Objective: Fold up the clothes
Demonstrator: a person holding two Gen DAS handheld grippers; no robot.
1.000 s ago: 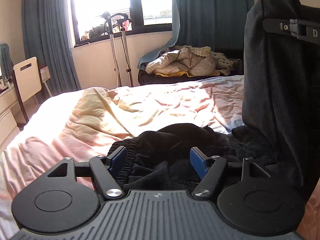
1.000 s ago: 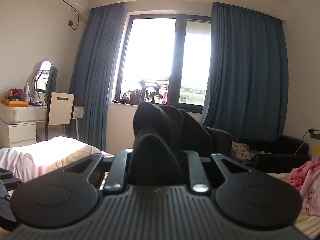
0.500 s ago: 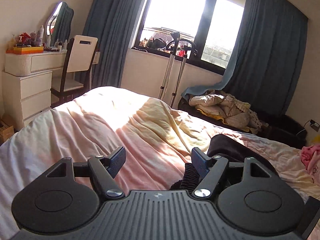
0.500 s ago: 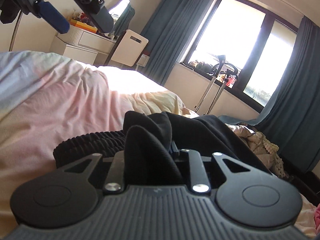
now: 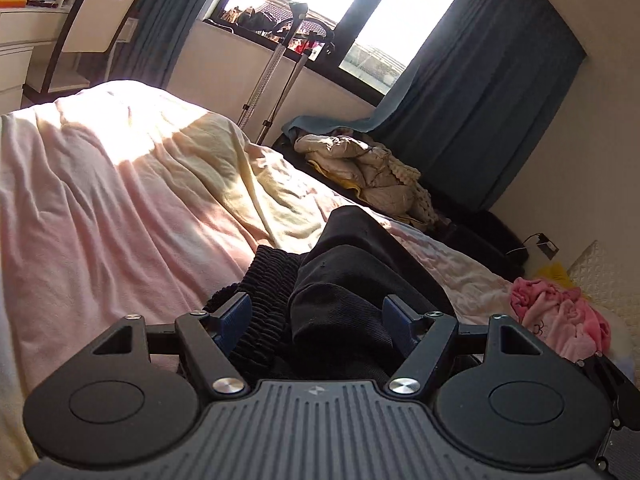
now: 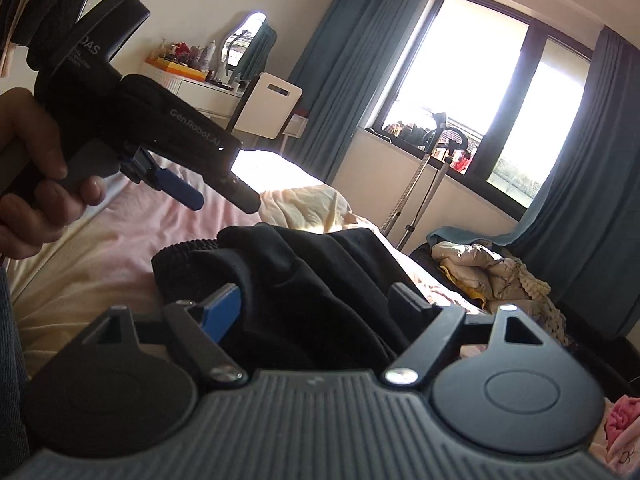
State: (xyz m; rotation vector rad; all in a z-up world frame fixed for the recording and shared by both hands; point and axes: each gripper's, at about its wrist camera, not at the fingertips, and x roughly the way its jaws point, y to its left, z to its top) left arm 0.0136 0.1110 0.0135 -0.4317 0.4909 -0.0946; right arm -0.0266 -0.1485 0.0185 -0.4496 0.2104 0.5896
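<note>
A black garment [image 5: 352, 264] with a ribbed elastic waistband [image 5: 264, 280] lies bunched on the pink and yellow bed sheet [image 5: 100, 200]. My left gripper [image 5: 316, 318] hovers low over it with its jaws wide; cloth lies between the blue pads [image 5: 232, 316], which do not press it. My right gripper [image 6: 316, 306] is at the same black garment [image 6: 312, 280]. Its jaws are opening, and a fold of cloth sits loose between them. In the right wrist view the left gripper [image 6: 220, 200] shows at upper left, held by a hand [image 6: 28, 184].
A pink garment [image 5: 560, 320] lies at the bed's right side. A beige jacket pile [image 5: 368, 168] rests on a dark couch under the window. A metal stand [image 5: 276, 64] leans by the sill. A white chair [image 5: 92, 12] and a dresser stand at the far left.
The right gripper came down to the bed with the black garment and its jaws went from shut on the cloth to wide. The left gripper rolled and moved over the garment.
</note>
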